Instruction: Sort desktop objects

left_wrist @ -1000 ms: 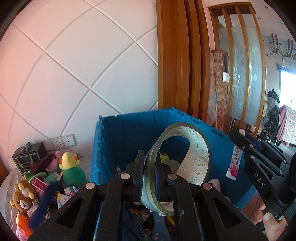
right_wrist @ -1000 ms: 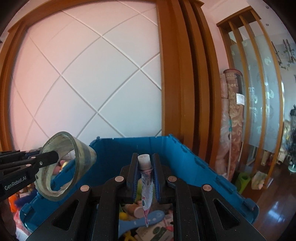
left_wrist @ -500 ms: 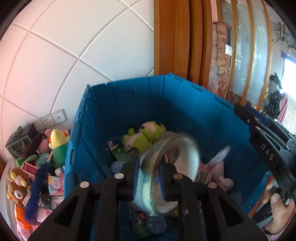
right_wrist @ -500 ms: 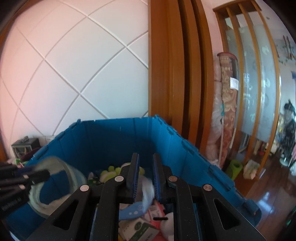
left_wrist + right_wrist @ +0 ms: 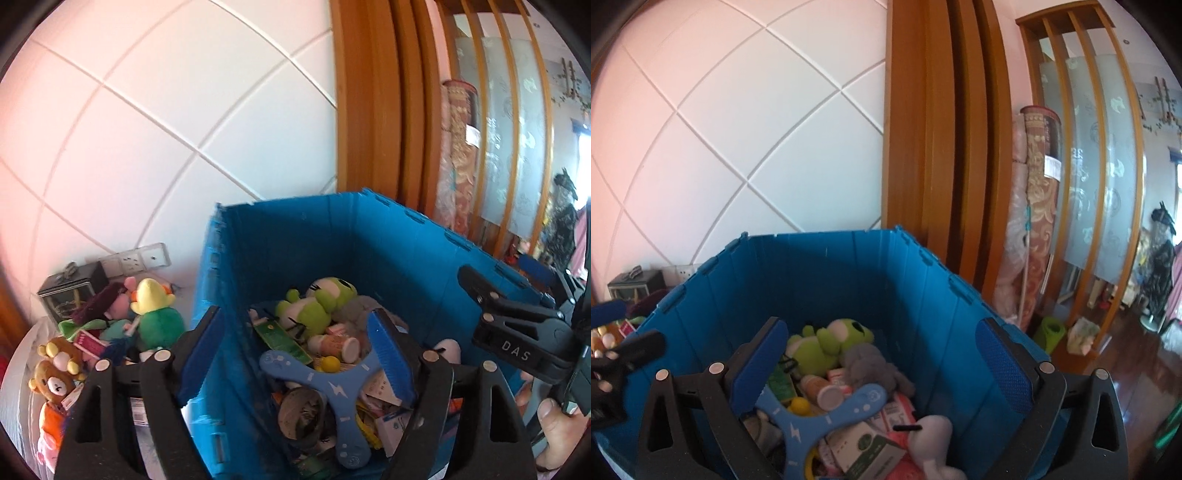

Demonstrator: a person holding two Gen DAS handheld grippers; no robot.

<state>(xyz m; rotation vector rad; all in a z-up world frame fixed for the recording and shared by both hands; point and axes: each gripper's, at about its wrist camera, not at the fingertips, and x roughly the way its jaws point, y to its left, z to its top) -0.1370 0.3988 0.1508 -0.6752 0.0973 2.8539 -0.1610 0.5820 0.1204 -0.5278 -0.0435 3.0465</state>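
A blue plastic bin (image 5: 295, 240) (image 5: 831, 277) stands against the wall, filled with toys and small boxes. My left gripper (image 5: 293, 315) hangs over its left rim with the jaws opening and nothing between them. The grey-green tape roll (image 5: 301, 413) lies inside the bin, partly under a blue three-armed boomerang (image 5: 332, 384). My right gripper (image 5: 882, 332) is over the bin with its jaws opening wide and nothing between them. I cannot pick out the tube it held among the contents. A green frog plush (image 5: 827, 347) lies at the back.
Plush toys (image 5: 147, 317), a bear (image 5: 51, 384) and a dark box (image 5: 66, 291) crowd the white surface left of the bin, under wall sockets (image 5: 136, 258). A wooden door frame (image 5: 942, 147) and a rolled rug (image 5: 1038, 221) stand behind on the right, above wooden floor (image 5: 1126, 369).
Both grippers went from shut to open. The tape roll dropped from the left one into the bin, and the tube left the right one. Both views tipped down over the bin.
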